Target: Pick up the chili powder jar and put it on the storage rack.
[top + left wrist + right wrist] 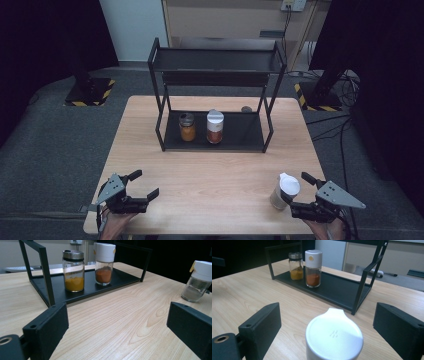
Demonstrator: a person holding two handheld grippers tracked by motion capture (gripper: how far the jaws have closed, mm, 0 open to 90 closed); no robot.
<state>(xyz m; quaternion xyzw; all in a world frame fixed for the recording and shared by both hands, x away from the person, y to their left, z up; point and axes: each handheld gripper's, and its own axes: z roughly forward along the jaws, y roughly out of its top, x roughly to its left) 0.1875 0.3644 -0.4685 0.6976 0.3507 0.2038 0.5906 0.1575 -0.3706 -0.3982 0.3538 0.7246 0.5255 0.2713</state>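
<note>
Near the table's front right corner, I see my right gripper spread wide around the white-capped shaker, not clamping it; my left gripper gapes, holding nothing.

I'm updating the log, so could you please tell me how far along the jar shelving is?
Done: the yellow-spice jar and the red-spice jar stand on the rack's lower shelf. In hand: the right gripper is open around the white-capped jar at the table's near edge, not yet clamped. Left: gripping it and shelving it, probably beside the others. The left gripper sits open, idle.
</note>
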